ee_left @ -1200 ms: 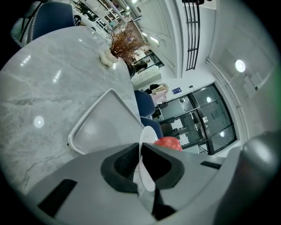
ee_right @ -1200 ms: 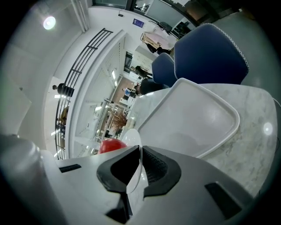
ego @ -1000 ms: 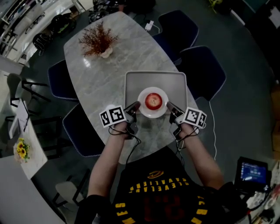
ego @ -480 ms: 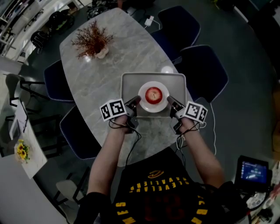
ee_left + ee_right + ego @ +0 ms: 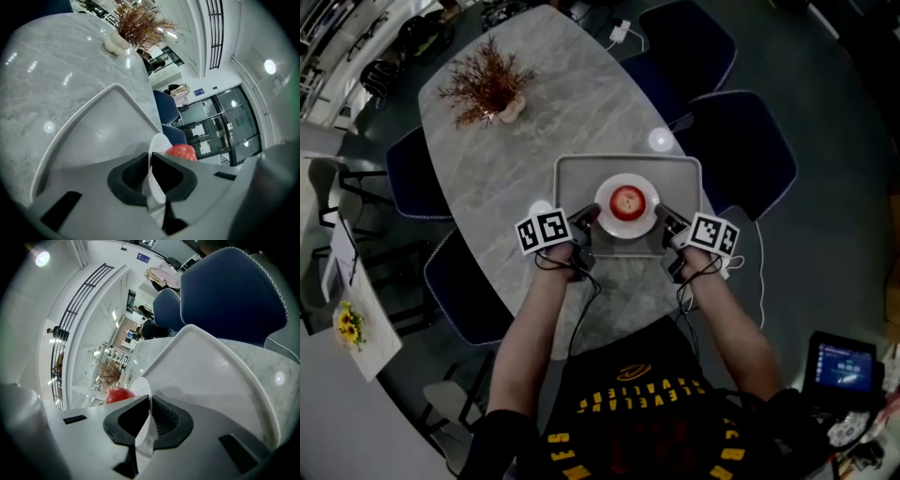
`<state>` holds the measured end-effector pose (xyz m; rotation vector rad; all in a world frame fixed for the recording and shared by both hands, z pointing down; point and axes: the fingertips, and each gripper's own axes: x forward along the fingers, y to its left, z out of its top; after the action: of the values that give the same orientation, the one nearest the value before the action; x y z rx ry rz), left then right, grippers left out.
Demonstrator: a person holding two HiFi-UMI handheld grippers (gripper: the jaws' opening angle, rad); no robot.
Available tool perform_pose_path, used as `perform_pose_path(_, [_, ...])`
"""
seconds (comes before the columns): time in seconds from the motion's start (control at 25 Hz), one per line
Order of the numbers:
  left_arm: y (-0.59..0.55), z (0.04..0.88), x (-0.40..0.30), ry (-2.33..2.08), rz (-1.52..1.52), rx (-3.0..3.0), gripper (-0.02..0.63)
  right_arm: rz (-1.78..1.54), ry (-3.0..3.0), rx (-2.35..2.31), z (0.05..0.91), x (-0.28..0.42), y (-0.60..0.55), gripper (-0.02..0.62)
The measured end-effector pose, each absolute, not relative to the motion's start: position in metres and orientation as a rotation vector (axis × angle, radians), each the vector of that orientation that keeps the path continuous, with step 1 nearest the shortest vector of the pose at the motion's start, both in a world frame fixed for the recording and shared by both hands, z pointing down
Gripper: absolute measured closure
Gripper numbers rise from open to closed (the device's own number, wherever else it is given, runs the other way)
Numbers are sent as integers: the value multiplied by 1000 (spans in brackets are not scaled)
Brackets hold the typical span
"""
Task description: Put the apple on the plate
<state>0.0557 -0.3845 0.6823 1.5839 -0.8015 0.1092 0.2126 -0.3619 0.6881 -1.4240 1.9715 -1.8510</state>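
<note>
A red apple (image 5: 627, 200) lies on a white plate (image 5: 607, 218), and the plate hangs over a grey tray (image 5: 572, 178) on the marble table. My left gripper (image 5: 592, 217) is shut on the plate's left rim, my right gripper (image 5: 661, 217) shut on its right rim. In the left gripper view the plate's edge (image 5: 157, 176) runs between the jaws with the apple (image 5: 182, 151) behind them. In the right gripper view the plate rim (image 5: 143, 427) is clamped and the apple (image 5: 118, 395) peeks over the jaw.
A vase of dried branches (image 5: 485, 86) stands at the table's far end. Dark blue chairs (image 5: 741, 150) ring the table. A white charger (image 5: 625, 31) lies near the far edge. The tray's raised rim (image 5: 243, 366) surrounds the plate.
Both grippers have carried the plate with the apple away from me, from the tray's near part toward its middle. The jaws stayed shut on the rims.
</note>
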Motion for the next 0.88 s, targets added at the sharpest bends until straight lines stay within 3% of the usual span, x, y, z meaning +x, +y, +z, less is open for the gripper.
perform_pose_path(0.88, [-403,723,56,-822,215,1555,580,-1932,1971,-1462,727,211,-377,565])
